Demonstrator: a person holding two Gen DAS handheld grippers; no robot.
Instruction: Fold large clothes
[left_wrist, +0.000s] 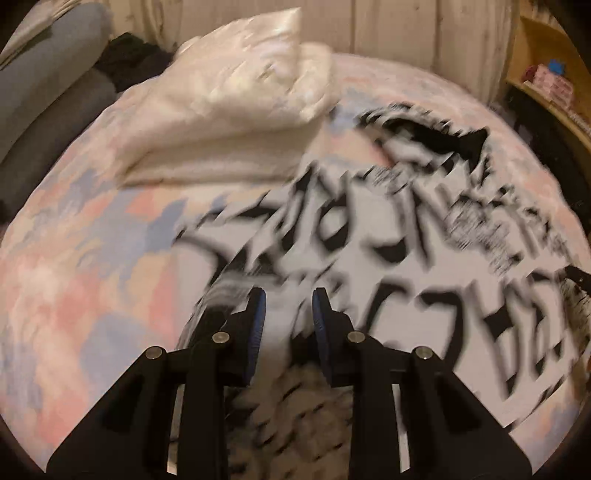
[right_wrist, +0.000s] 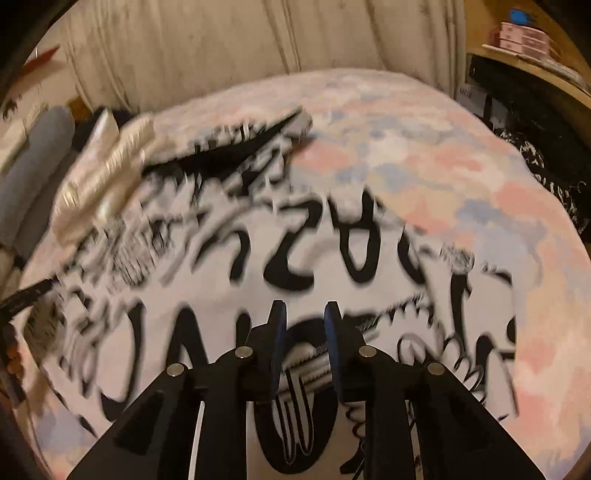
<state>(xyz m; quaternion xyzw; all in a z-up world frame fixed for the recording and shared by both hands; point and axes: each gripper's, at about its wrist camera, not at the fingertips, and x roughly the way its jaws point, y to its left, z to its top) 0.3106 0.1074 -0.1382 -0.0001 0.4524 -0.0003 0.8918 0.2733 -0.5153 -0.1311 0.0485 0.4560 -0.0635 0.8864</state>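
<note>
Two grippers are working over one large white garment printed with bold black lettering, which is lying spread across the middle of the bed, whose pastel patchwork cover is showing bare along the left edge and toward the far right corner. Starting at the left, a stack of cream-white fabric is sitting near the far left corner of the bed, looking already folded, so part of the job is probably done. Just right of it, the left gripper is hovering over the garment's near left portion with its fingers standing moderately apart; cloth is showing in the gap, but with the motion blur I cannot tell whether they are gripping it or merely passing above it. Further right, the right gripper is hanging over the garment's near edge, its fingers also parted, with a striped ribbed band, perhaps a cuff or hem, bunching between them lower down; whether it is actually pinched is unclear. Judging by how widely the printed cloth is sprawling, with wrinkles and a dark fold near its far end, this garment is still largely unfolded, and most of the folding on it is remaining.
</note>
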